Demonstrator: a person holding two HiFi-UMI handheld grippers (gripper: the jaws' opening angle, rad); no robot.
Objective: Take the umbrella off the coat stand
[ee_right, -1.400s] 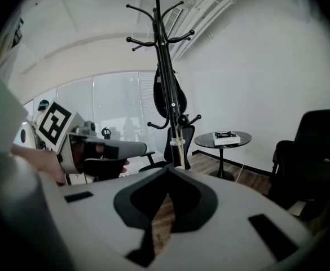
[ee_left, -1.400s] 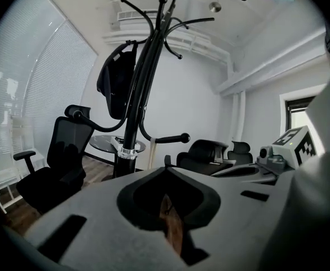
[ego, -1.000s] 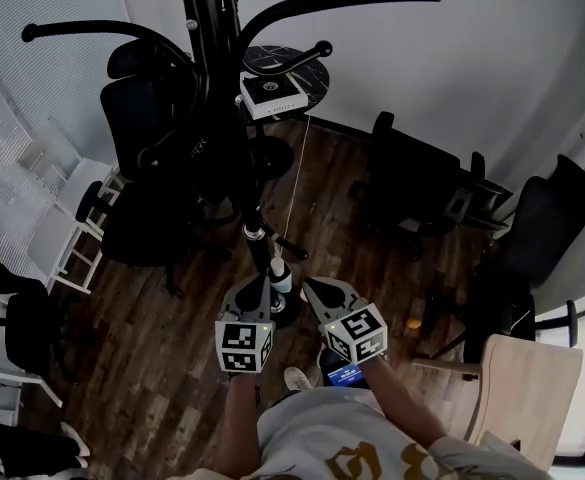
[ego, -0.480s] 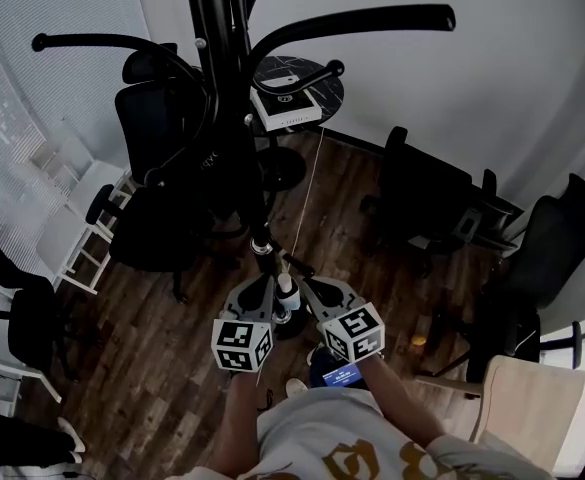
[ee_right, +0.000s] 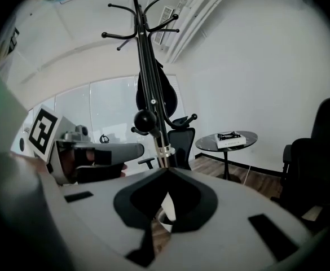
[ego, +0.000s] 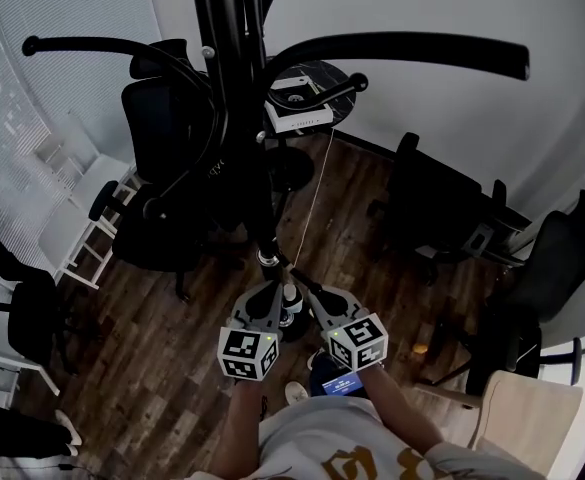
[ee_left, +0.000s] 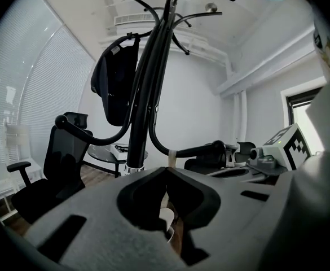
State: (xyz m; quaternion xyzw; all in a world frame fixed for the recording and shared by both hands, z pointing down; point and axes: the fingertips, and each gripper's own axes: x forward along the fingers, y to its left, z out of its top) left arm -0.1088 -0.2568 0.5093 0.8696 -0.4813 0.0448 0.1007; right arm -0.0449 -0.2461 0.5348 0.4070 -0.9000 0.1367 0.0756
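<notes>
The black coat stand (ego: 227, 28) rises in the middle of the head view, its curved arms ending in knobs. A long black folded umbrella (ego: 255, 193) hangs close along the pole and ends in a silver ring (ego: 267, 258); it also shows in the left gripper view as the umbrella (ee_left: 148, 95). My left gripper (ego: 270, 294) and right gripper (ego: 300, 286) sit side by side just below that ring, both shut with jaw tips touching. A small white piece (ego: 289, 301) lies between and below them. I cannot tell whether it belongs to the umbrella.
A black bag (ee_left: 117, 83) hangs on the stand. A round black side table (ego: 324, 76) carries a white box (ego: 298, 115). Black office chairs stand at left (ego: 162, 118) and right (ego: 432, 198), white chairs (ego: 72, 228) far left, a wooden chair (ego: 522, 413) near right. A thin white cord (ego: 312, 203) hangs down.
Both grippers have moved forward and closer together towards the foot of the umbrella. The stand's arms fill more of the head view. Both grippers stay shut.
</notes>
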